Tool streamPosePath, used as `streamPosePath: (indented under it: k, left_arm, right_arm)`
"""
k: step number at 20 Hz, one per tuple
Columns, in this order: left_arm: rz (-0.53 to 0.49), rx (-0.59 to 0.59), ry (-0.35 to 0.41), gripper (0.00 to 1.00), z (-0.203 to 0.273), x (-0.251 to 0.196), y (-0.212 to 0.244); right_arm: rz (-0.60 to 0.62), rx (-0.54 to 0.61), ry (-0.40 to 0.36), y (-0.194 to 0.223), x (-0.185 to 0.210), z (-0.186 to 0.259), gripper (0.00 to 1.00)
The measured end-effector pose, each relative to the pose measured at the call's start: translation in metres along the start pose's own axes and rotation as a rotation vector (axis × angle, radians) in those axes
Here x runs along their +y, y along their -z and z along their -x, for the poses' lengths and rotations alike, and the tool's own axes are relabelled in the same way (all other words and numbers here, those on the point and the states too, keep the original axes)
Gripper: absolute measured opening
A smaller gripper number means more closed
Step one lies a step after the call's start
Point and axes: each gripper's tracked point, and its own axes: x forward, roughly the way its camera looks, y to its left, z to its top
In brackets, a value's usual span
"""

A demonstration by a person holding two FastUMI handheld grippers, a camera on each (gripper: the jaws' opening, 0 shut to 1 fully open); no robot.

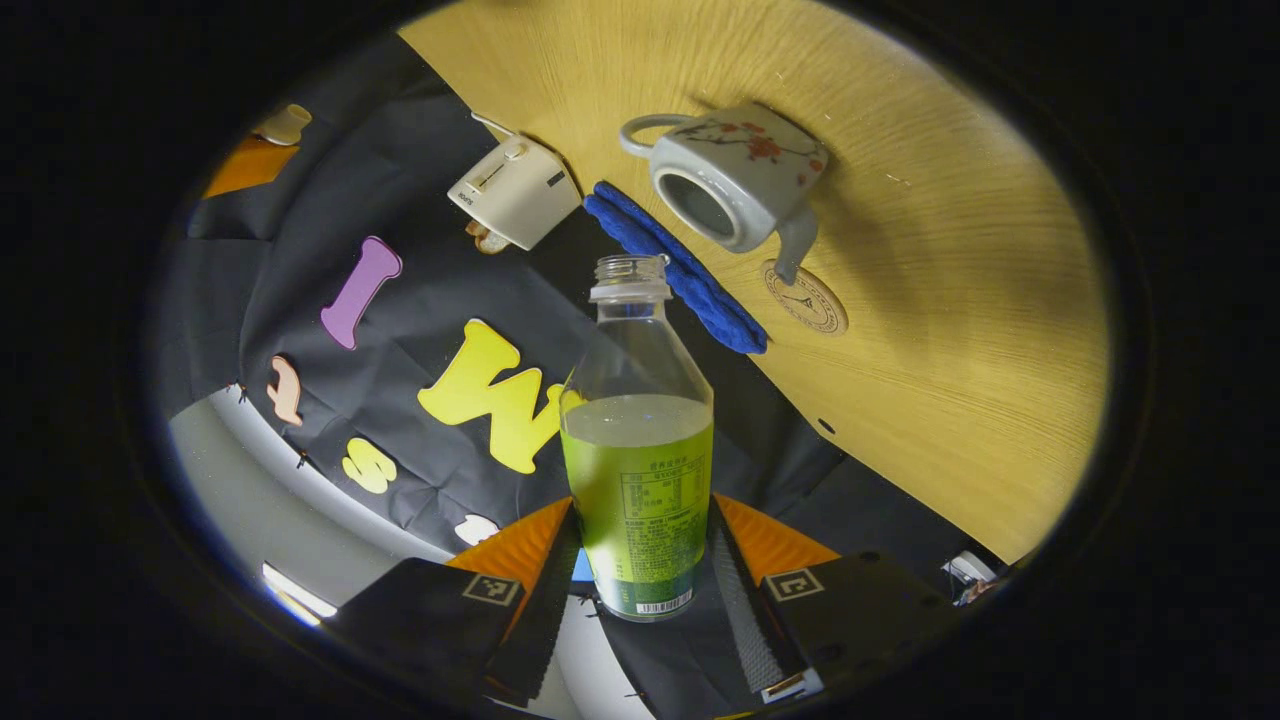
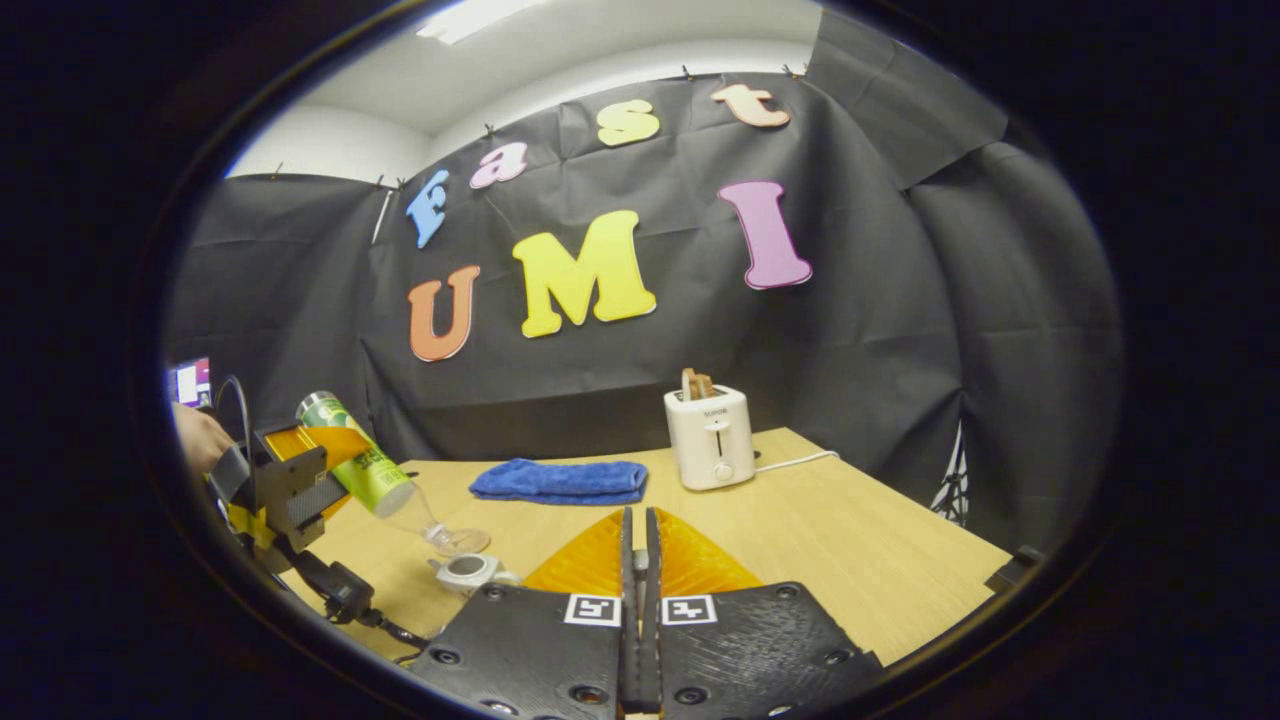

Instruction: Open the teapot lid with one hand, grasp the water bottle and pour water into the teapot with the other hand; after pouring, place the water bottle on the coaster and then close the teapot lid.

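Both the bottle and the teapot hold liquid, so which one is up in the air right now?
The water bottle: the left gripper clamps it, tilted, with its open mouth towards the teapot, which sits lidless on the table.

Dim booth, overhead ceiling light; soft shadow beside the teapot (image 1: 735, 175) on the counter (image 1: 960, 330). Heavy fisheye bending at edges, counter rim curved. Both views fairly sharp, no strong glare.
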Motion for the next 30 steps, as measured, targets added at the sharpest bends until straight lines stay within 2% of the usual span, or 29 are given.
streamPosePath:
  k: [4,6,8,9,10,15,16,17,20,22,24,27,30]
  left_arm:
    - [0.072,-0.014,0.011,0.74,0.000,-0.011,0.003]
    - [0.198,-0.039,0.034,0.74,0.000,-0.022,0.003]
    - [0.414,-0.055,0.125,0.70,-0.004,-0.045,0.004]
    - [0.593,-0.058,0.203,0.74,-0.005,-0.062,0.000]
    - [0.722,-0.053,0.231,0.73,-0.007,-0.068,0.000]
    - [1.266,-0.067,0.222,0.74,-0.021,-0.043,0.019]
    - [1.368,-0.066,0.235,0.70,-0.023,-0.039,0.023]
    - [1.480,-0.070,0.240,0.74,-0.026,-0.034,0.028]
    - [1.811,-0.095,0.238,0.74,-0.038,-0.014,0.035]
    - [1.976,-0.162,0.196,0.72,-0.045,0.004,0.034]
    - [2.102,-0.214,0.189,0.75,-0.056,0.011,0.026]
    - [2.244,-0.218,0.275,0.76,-0.075,-0.010,-0.004]
    - [2.345,-0.212,0.339,0.76,-0.097,-0.032,-0.034]
  right_arm:
    - [0.011,0.006,0.000,0.002,0.002,-0.002,0.00]
    - [0.019,0.005,0.004,0.003,0.001,-0.001,0.00]
    - [0.014,-0.003,0.009,0.000,-0.002,-0.001,0.00]
    - [0.011,-0.002,0.012,0.000,-0.003,-0.001,0.00]
    - [0.007,0.002,0.015,0.001,-0.004,-0.002,0.00]
    - [0.013,-0.017,0.019,-0.008,-0.003,0.004,0.00]
    - [0.016,-0.021,0.019,-0.009,-0.003,0.006,0.00]
    - [0.017,-0.023,0.019,-0.010,-0.002,0.006,0.00]
    - [0.012,-0.018,-0.001,-0.009,0.005,0.008,0.00]
    - [0.024,-0.018,-0.010,-0.009,0.010,0.010,0.00]
    - [0.036,-0.027,-0.020,-0.012,0.017,0.012,0.00]
    - [0.039,-0.032,-0.022,-0.011,0.021,0.012,0.00]
    - [0.050,-0.034,-0.002,-0.008,0.018,0.010,0.00]
